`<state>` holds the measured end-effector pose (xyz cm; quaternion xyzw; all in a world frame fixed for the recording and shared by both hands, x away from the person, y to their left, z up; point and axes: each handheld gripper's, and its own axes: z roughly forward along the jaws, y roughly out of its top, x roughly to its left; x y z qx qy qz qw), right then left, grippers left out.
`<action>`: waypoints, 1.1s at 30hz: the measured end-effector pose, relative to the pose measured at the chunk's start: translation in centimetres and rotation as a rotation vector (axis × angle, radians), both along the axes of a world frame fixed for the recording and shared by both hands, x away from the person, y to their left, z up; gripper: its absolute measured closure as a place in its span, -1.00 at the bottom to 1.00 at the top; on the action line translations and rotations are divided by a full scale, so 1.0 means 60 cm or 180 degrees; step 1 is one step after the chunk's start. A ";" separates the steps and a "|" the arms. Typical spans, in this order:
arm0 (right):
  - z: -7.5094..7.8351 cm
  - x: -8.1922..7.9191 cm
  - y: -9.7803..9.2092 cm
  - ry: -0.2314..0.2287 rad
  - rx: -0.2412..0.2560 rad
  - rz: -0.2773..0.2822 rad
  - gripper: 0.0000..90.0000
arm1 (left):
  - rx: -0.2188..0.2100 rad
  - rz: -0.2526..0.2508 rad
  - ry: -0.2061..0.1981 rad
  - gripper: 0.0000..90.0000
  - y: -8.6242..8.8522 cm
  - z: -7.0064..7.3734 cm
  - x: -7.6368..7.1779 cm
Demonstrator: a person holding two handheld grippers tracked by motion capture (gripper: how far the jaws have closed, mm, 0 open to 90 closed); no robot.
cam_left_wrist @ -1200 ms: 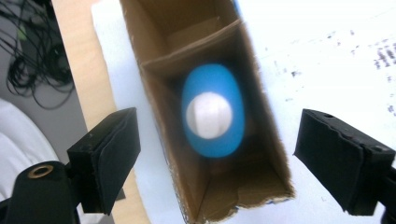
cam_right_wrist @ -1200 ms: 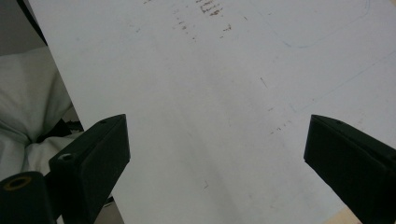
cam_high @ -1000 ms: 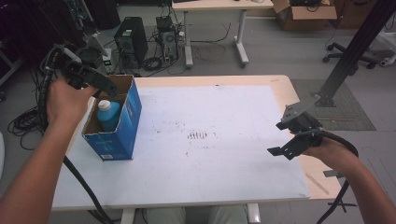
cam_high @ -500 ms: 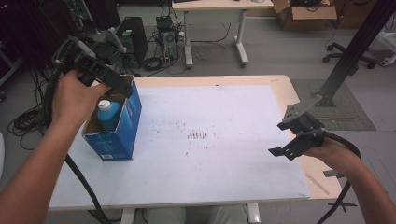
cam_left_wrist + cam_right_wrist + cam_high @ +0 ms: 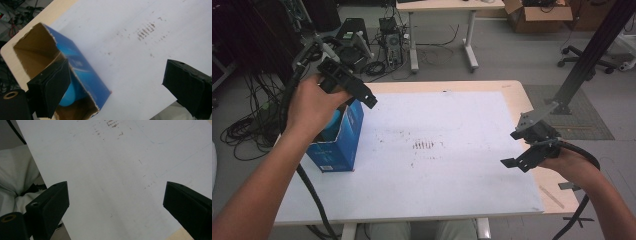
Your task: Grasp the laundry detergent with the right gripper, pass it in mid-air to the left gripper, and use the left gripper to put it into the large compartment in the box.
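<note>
A white tabletop (image 5: 452, 165) is lying under me in a cable-strewn workroom. My left gripper (image 5: 120, 82), fingers spread and empty, is hovering above the open blue box (image 5: 75, 72) where the blue bottle (image 5: 67, 96) is sitting, seemingly placed; my right gripper (image 5: 524, 150) is idling wide apart near the right edge.

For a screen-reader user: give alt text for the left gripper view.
The open left gripper hangs above an open blue box with a light-blue object inside, on a white tabletop with brown specks.
</note>
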<state>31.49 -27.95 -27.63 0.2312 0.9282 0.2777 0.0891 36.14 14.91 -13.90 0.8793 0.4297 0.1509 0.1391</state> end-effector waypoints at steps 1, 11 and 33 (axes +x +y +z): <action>0.000 0.000 0.000 0.0002 0.0001 -0.0003 -0.86 | -0.0005 -0.0045 0.0000 -0.82 -0.004 -0.001 0.000; 0.003 -0.001 0.004 0.0019 -0.0007 -0.0014 -0.86 | -0.0022 -0.0485 0.0135 -0.82 -0.065 -0.028 0.010; 0.007 0.008 0.018 0.0053 -0.0075 -0.0002 -0.86 | 0.0078 -0.1075 0.0221 -0.82 -0.137 -0.070 0.040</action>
